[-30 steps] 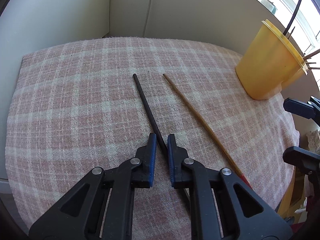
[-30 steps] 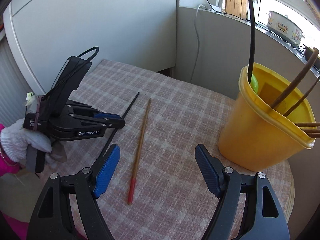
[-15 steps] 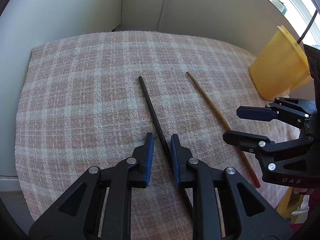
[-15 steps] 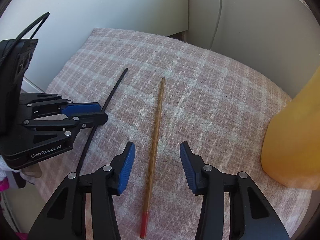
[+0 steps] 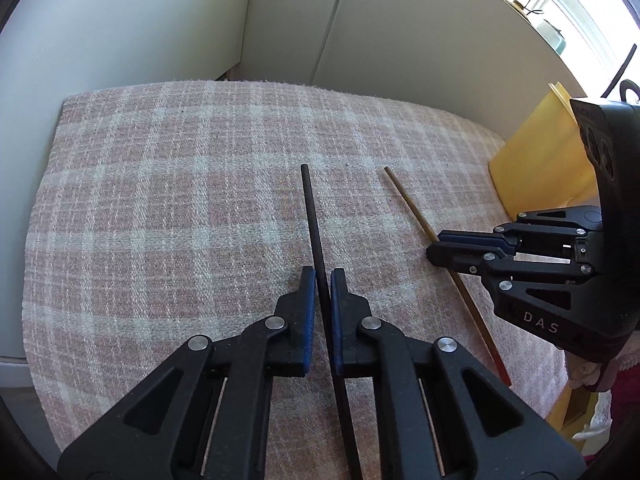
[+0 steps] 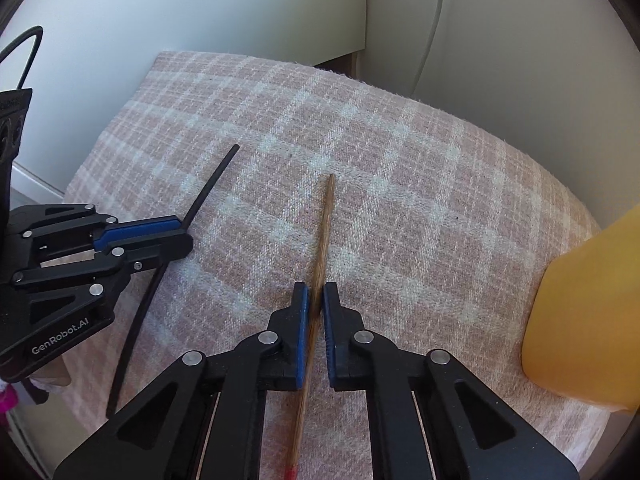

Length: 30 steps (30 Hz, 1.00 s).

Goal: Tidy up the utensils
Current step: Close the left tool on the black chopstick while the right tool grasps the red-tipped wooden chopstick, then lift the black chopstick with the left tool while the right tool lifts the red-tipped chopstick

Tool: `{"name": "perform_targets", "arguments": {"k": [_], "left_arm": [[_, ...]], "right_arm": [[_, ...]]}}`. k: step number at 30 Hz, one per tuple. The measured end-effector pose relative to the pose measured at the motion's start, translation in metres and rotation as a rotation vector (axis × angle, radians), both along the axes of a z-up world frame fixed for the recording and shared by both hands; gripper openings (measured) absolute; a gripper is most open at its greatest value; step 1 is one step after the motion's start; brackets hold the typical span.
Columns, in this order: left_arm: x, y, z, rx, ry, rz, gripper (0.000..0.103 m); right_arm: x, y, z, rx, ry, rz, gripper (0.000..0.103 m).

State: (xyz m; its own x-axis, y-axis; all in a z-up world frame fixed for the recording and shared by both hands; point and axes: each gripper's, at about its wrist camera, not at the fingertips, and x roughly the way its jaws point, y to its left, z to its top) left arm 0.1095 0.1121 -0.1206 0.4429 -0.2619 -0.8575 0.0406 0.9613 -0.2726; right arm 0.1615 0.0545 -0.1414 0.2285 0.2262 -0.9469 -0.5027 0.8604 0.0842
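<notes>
A black chopstick [image 5: 311, 216] lies on the pink plaid cloth [image 5: 160, 216]. My left gripper [image 5: 322, 278] is shut on its middle. It also shows in the right wrist view [image 6: 208, 190] with the left gripper [image 6: 176, 236] on it. A brown chopstick [image 6: 325, 216] with a red end lies beside it. My right gripper [image 6: 315, 294] is shut on it, as also shows in the left wrist view [image 5: 434, 248] on the same brown chopstick [image 5: 404, 200].
A yellow plastic cup [image 6: 588, 320] stands at the right on the cloth, partly seen in the left wrist view [image 5: 540, 160] with a dark stick rising from it. White walls and a cable [image 5: 328, 28] stand behind the table.
The right gripper came down over the brown chopstick and closed on it. The left gripper closed tighter on the black chopstick.
</notes>
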Motion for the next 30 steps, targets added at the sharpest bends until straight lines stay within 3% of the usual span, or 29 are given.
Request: {"name": "perform_targets", "arguments": {"k": [12,26,30], "left_arm": [[-0.038,0.026,0.052,-0.020,-0.144,0.025,0.004],[-0.074,-0.018,0.108,-0.026,-0.340,-0.042,0.003],[-0.086,-0.035,0.121,0.003,-0.391,-0.069,0.003]], "right_arm": [[-0.025,-0.029,0.042,0.094,-0.100,-0.014,0.005],[-0.080,-0.074,0.100,0.209,-0.276,-0.038,0.004],[-0.096,-0.087,0.117,0.237,-0.340,-0.053,0.004]]}}
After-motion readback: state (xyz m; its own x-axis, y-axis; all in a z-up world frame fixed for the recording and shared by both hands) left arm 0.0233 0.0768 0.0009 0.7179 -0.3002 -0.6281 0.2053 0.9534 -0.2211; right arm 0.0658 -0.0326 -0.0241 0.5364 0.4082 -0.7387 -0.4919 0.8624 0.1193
